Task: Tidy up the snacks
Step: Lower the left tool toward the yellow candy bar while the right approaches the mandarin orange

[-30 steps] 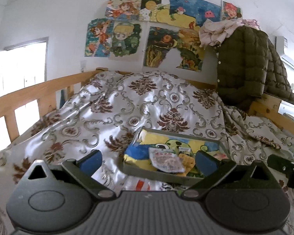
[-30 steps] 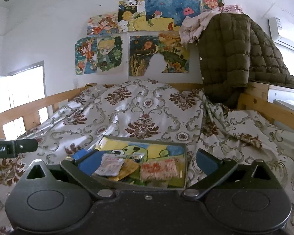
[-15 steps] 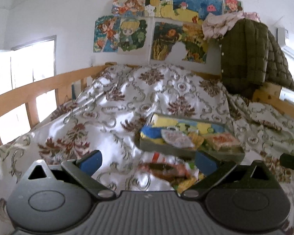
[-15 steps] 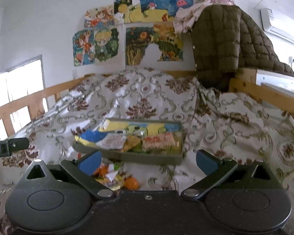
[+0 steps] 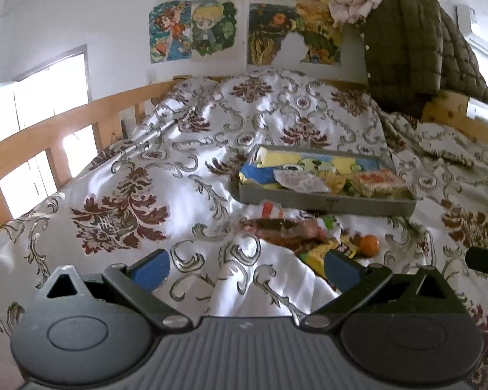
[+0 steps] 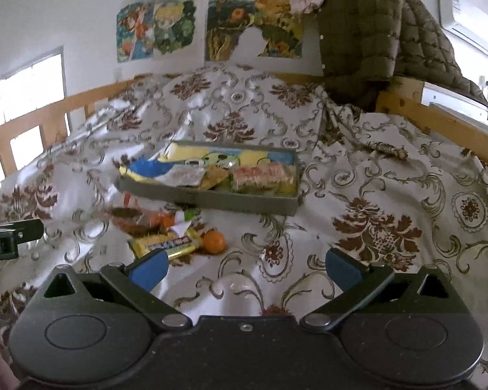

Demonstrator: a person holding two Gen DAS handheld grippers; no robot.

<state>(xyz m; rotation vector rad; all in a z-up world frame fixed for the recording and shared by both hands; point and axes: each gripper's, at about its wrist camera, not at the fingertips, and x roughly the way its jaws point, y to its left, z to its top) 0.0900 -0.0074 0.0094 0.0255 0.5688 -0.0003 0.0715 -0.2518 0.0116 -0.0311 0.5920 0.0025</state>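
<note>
While both grippers are hanging above the quilt with nothing between their fingers, the loose snacks are lying in a small heap just in front of the grey tray (image 6: pixel 211 200), at about eleven o'clock from the right gripper (image 6: pixel 245 268) and about one o'clock from the left gripper (image 5: pixel 247 269). Both sets of blue-padded tongs are standing spread wide and empty.

The tray is already holding several packets, so the step in hand looks like picking the next item from the heap. The yellow candy bar (image 6: pixel 166 243) is lying closest to the right gripper, touching or nearly touching the small orange fruit (image 6: pixel 214 241) at its right end. A good grasp is probably crosswise on the bar's narrow width, coming down from above, since the soft quilt (image 6: pixel 374 214) is likely giving under pressure. The round fruit may be rolling if nudged.

For room, open quilt is stretching to three o'clock of the heap. The wooden bed rail (image 5: pixel 65 123) is running along nine o'clock, well apart. The tray's near wall is sitting just beyond the heap at twelve o'clock, so any lift probably needs to clear that edge.
</note>
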